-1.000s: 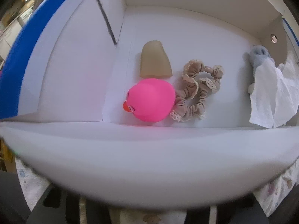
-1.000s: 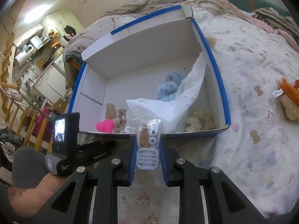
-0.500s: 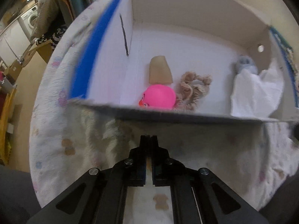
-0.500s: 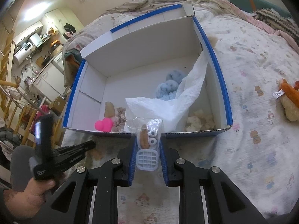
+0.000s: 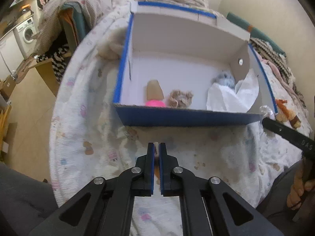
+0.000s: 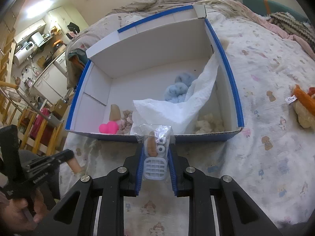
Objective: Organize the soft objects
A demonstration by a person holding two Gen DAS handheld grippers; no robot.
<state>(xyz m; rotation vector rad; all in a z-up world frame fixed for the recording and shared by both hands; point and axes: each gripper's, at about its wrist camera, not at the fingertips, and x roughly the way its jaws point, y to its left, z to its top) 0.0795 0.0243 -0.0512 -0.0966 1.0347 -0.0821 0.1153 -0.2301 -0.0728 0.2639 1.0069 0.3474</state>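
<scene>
Left tongs (image 5: 157, 147) closed, empty, above the bed; right tongs (image 6: 156, 153) grip a clear plastic packet (image 6: 155, 140) at the blue-edged white cardboard box's (image 6: 239, 106) near wall.

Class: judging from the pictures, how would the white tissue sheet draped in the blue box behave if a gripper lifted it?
The white tissue sheet probably hangs floppy: it already sags in folds over the fluffy blue toy. It looks thin, so likely light and easily torn.

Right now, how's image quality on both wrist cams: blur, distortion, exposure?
Left wrist view: slight motion blur, box edges and bedsheet print smeared; strong fisheye bending, dark vignette corners. Right wrist view: sharp, packet in the right gripper crisp; ceiling light at upper left blown out, same barrel distortion, corners black.
</scene>
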